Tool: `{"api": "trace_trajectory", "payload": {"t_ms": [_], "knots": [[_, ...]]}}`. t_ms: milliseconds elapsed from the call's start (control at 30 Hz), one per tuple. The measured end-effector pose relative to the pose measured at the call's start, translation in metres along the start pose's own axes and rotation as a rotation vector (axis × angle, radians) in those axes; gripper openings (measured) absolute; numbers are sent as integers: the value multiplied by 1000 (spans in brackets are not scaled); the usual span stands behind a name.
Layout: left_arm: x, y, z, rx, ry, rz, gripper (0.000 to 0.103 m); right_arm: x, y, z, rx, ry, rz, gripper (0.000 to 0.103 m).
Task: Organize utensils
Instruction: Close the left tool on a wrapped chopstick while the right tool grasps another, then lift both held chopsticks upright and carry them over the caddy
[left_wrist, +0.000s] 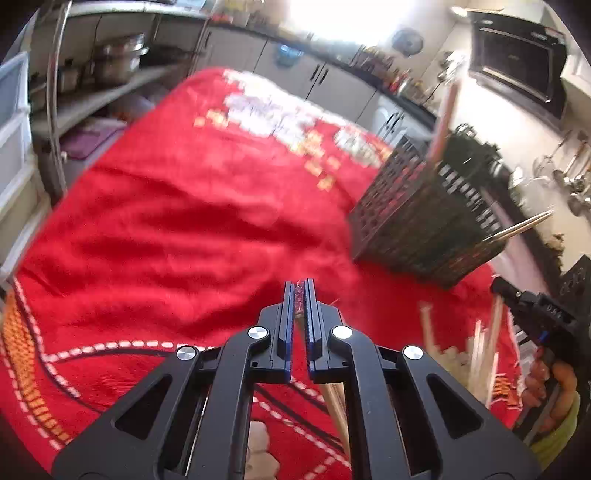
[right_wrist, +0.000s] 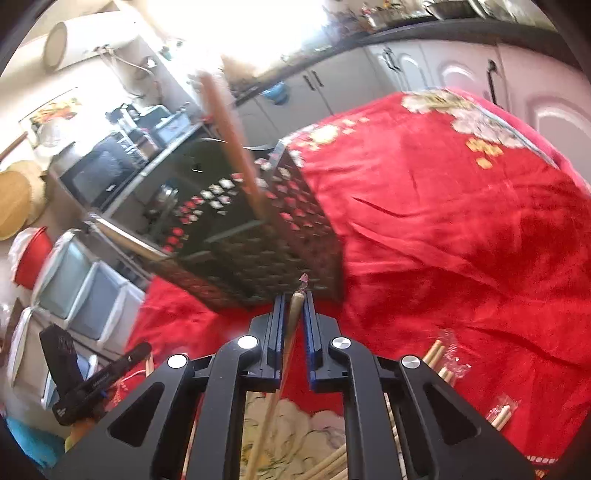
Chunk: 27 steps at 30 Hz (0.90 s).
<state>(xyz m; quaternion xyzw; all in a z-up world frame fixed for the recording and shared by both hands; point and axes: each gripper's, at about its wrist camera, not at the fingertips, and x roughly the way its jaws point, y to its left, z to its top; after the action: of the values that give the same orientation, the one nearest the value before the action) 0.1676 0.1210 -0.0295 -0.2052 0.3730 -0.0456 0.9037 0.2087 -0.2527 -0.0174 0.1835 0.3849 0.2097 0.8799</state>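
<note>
Chopsticks: in the left wrist view, the left gripper (left_wrist: 300, 291) has its fingers pinched on a wrapped chopstick (left_wrist: 300, 295) above the red cloth (left_wrist: 166, 229) of the tabletop, the black perforated basket (left_wrist: 417, 221) ahead at right with a stick standing in it. In the right wrist view, the right gripper (right_wrist: 294, 299) pinches a wooden chopstick (right_wrist: 293, 321) just before that basket (right_wrist: 258, 251); loose wrapped chopsticks (right_wrist: 441, 360) lie on the cloth at right.

Bright red cloth (left_wrist: 177, 221) — white and gold floral print far off, white dashed stitching with orange trim near. Black perforated basket (left_wrist: 417, 221) at right. Pale tan chopsticks (right_wrist: 436, 354) — black grippers, blue-edged pads.
</note>
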Motion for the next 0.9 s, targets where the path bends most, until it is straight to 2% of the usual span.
{"api": "trace_trajectory", "payload": {"t_ms": [333, 600, 900], "knots": [[-58, -42, 20, 76, -124, -101, 2, -43, 50, 1, -112, -86, 114, 6], [-93, -73, 27, 122, -201, -168, 2, -86, 76, 4, -211, -210, 139, 6], [-108, -98, 38, 168, -243, -187, 2, -118, 86, 4, -263, -312, 149, 6]]}}
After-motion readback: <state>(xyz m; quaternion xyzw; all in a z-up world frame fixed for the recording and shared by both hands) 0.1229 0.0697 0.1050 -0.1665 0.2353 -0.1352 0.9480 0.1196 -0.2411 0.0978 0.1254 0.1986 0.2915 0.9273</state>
